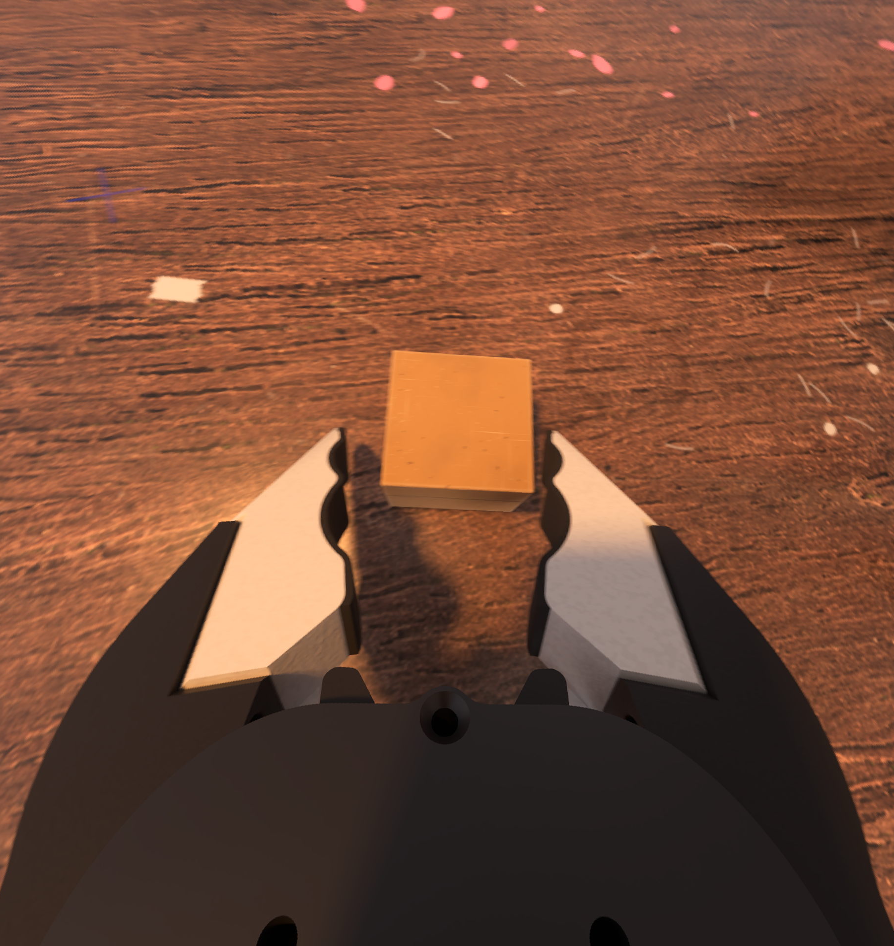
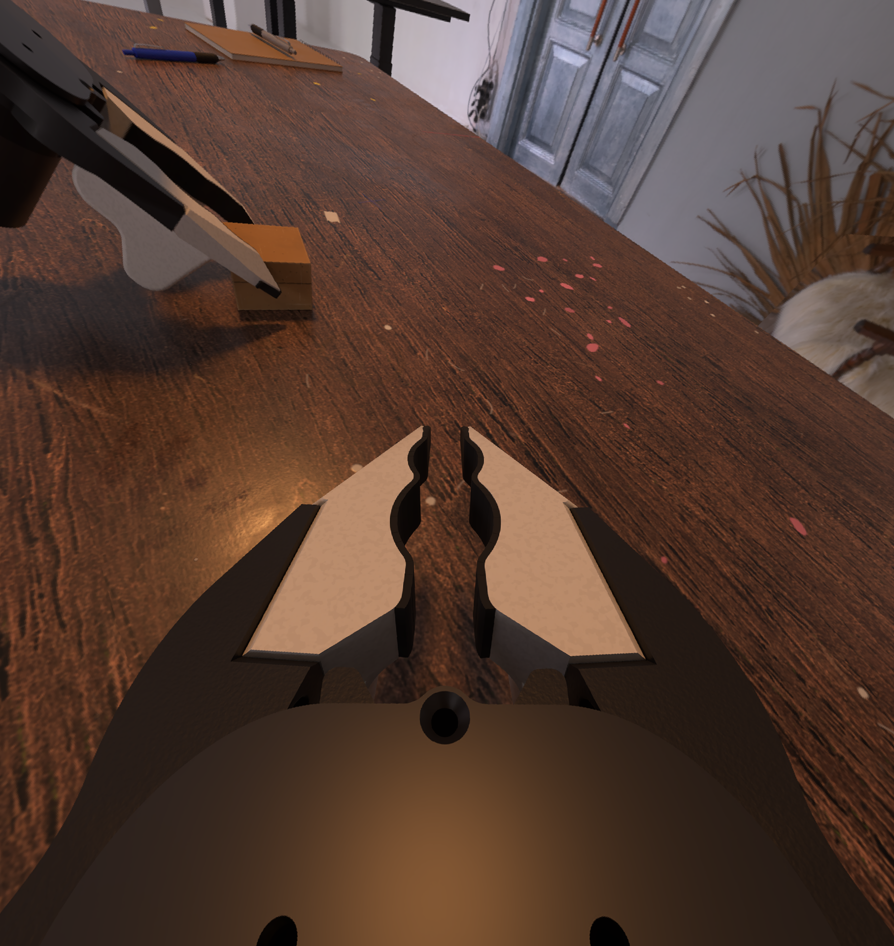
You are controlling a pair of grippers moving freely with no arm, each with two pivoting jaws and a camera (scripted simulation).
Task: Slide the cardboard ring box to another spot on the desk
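The cardboard ring box point(image 1: 456, 425) is a small tan closed box lying flat on the dark wooden desk point(image 1: 178, 460). My left gripper point(image 1: 446, 435) is open, with one fingertip on each side of the box's near end and a small gap showing on both sides. In the right wrist view the box point(image 2: 286, 240) sits at the upper left with the left gripper point(image 2: 260, 254) slanting down over it. My right gripper point(image 2: 445, 430) hovers low over bare desk, well to the right of the box, its jaws almost together with nothing between them.
A tan notebook point(image 2: 263, 48) with a pen on it and a blue pen point(image 2: 171, 55) lie at the far end. A white flat object point(image 2: 148, 245) lies behind the box. Pink specks point(image 2: 568, 286) dot the desk. The desk edge point(image 2: 742, 317) runs diagonally on the right.
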